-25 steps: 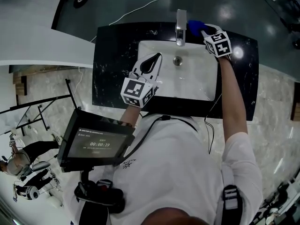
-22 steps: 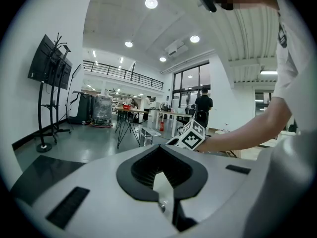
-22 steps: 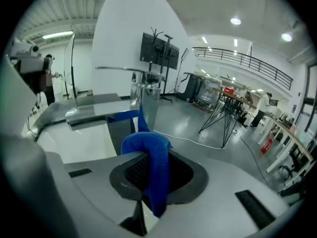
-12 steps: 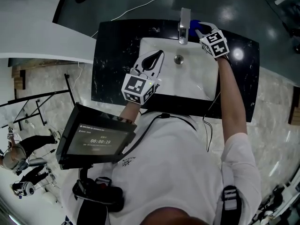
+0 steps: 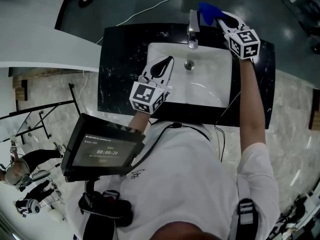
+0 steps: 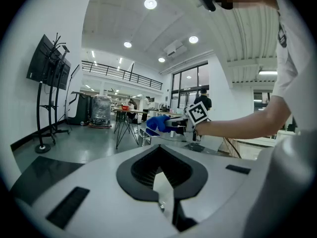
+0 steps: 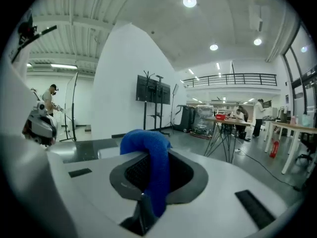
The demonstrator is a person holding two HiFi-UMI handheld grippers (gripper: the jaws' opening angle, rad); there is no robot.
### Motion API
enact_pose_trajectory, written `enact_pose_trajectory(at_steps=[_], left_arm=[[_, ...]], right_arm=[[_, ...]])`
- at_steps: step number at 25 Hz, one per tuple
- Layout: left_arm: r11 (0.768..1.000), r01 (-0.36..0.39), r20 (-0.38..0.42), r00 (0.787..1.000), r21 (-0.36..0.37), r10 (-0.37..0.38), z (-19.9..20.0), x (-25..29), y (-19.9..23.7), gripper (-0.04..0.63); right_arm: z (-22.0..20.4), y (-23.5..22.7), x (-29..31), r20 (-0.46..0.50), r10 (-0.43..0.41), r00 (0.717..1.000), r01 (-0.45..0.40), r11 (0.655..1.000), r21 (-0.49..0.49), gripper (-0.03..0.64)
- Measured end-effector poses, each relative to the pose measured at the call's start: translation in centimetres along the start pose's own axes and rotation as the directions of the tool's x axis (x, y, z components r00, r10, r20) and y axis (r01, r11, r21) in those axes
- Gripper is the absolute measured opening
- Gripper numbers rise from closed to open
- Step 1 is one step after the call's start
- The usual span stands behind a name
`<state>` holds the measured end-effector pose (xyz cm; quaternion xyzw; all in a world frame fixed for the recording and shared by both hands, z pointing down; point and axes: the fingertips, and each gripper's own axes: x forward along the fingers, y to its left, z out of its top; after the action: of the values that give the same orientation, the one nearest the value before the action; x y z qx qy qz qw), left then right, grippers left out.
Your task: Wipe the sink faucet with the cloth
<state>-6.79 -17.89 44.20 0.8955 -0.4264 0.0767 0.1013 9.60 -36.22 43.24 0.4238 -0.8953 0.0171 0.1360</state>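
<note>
Okay, status: the right claw point(image 5: 221, 20) was pinching the blue cloth point(image 5: 207, 10). The right gripper view showed the jaws pressed on it, with the fabric bunched over the top and hanging down through the seam between them. In the head view the cloth sat just right of the faucet point(image 5: 193, 29), up by its far end. It was close enough that I couldn't tell whether it touched the metal. The right forearm ran straight in from the near side, right of the faucet. The left claw point(image 5: 162, 64) was pressed together with nothing between the jaws, hanging near-left of the faucet and well apart from it, pointing roughly its way. From the left gripper view the cloth and the right claw's marker cube showed up ahead, raised. The faucet stood upright at the back edge of the white sink point(image 5: 220, 86), spout reaching over the basin toward the drain point(image 5: 189, 64), which lay just in front of it. The black marbled worktop point(image 5: 120, 59) spread to both sides of the faucet. A dark screen point(image 5: 102, 151) hung at the person's chest, far near-left of the faucet.
</note>
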Motion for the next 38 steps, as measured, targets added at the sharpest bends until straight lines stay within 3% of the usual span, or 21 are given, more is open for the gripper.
enact_pose_trajectory(at_steps=[5, 9, 13, 17, 23, 29, 33, 38], left_arm=[[1.000, -0.010, -0.005, 1.000, -0.002, 0.010, -0.2, -0.3, 0.1, 0.002], [1.000, -0.022, -0.013, 1.000, -0.004, 0.022, -0.6, -0.6, 0.5, 0.002], [0.999, -0.031, -0.011, 0.999, -0.008, 0.031, -0.6, -0.7, 0.7, 0.002], [1.000, -0.026, -0.010, 1.000, -0.008, 0.026, -0.6, -0.6, 0.5, 0.002], [1.000, -0.019, -0.006, 1.000, -0.009, 0.019, -0.5, -0.5, 0.4, 0.002], [1.000, -0.006, -0.004, 1.000, -0.008, 0.006, -0.3, -0.2, 0.1, 0.002], [1.000, -0.004, -0.004, 1.000, -0.008, 0.004, -0.4, -0.3, 0.0, 0.002], [1.000, -0.006, -0.009, 1.000, -0.009, 0.006, -0.7, -0.5, 0.2, 0.002]], right_arm=[[-7.9, -0.9, 0.9, -0.221, -0.074, 0.973, 0.056, 0.995, -0.086, 0.055], [-12.2, 1.9, 2.2, -0.349, -0.051, 0.936, -0.012, 0.984, -0.175, 0.055], [-13.8, 4.9, 3.6, -0.421, -0.007, 0.907, -0.117, 0.956, -0.268, 0.055], [-11.9, 4.8, 3.7, -0.345, 0.017, 0.938, -0.086, 0.979, -0.186, 0.055], [-5.2, 2.8, 2.6, -0.163, 0.011, 0.987, -0.036, 0.988, -0.148, 0.055], [0.7, 2.1, 0.2, 0.040, 0.042, 0.998, -0.042, 0.999, 0.001, 0.055], [-1.4, 1.6, -1.4, 0.046, 0.014, 0.999, -0.018, 0.997, 0.078, 0.055], [-8.2, 2.8, -1.9, -0.062, 0.032, 0.998, -0.023, 0.990, 0.141, 0.055]])
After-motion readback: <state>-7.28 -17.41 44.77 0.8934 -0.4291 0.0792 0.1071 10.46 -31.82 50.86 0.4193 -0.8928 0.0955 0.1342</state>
